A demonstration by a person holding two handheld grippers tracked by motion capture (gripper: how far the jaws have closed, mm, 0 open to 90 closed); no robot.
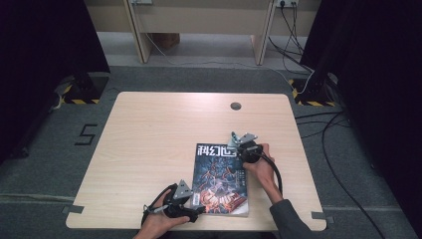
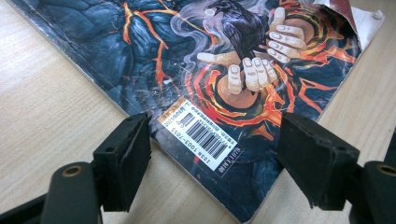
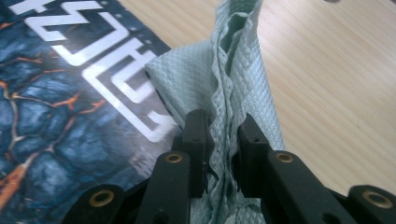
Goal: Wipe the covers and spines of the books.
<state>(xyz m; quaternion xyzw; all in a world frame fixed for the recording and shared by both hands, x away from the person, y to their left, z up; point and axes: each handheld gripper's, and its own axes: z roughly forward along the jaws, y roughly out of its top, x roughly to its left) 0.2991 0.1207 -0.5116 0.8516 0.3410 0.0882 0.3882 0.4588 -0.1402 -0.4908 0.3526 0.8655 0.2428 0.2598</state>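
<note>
Your right gripper (image 3: 222, 140) pinches the pale green embossed cloth (image 3: 224, 84) over the glossy dark-blue magazine (image 1: 221, 179) just ahead; left gripper (image 2: 215, 154), open, straddles its barcode corner: steady it, then wipe.

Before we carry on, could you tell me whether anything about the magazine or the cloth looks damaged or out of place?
Yes: the magazine has a torn, curled-up cover corner at its bottom edge, with the white page beneath showing. Otherwise it lies flat on the table. The pale green cloth is bunched in folds in the right gripper, touching the magazine's top edge.
</note>
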